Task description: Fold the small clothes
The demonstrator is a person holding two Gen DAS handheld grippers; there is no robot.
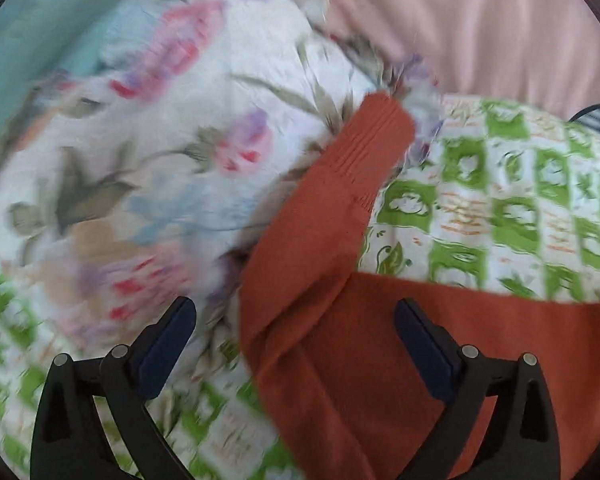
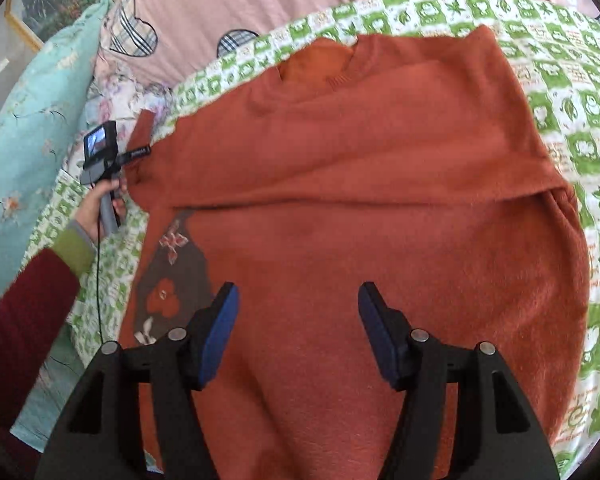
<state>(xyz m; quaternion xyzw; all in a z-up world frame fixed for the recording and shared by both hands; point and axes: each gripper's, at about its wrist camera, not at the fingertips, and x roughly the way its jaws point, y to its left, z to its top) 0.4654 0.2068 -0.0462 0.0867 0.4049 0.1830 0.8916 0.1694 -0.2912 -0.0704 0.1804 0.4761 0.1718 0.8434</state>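
Observation:
A rust-orange sweater (image 2: 340, 200) lies spread on a green-and-white checked blanket (image 2: 560, 120), with its neck toward the far side. A brown flowered patch (image 2: 172, 280) shows near its left edge. In the left wrist view one sleeve (image 1: 340, 200) runs up to a ribbed cuff (image 1: 380, 128). My left gripper (image 1: 294, 306) is wide open just above the base of that sleeve, with nothing pressed between its pads. My right gripper (image 2: 298, 288) hovers open over the sweater's body and holds nothing. The picture from the left wrist is blurred.
A white floral quilt (image 1: 160, 140) bunches up left of the sleeve, with teal cloth (image 2: 32, 140) beyond it. A pink sheet with plaid hearts (image 2: 220, 0) lies at the back. A person's hand (image 2: 96, 204) and dark red sleeve (image 2: 20, 320) hold the other tool at the left.

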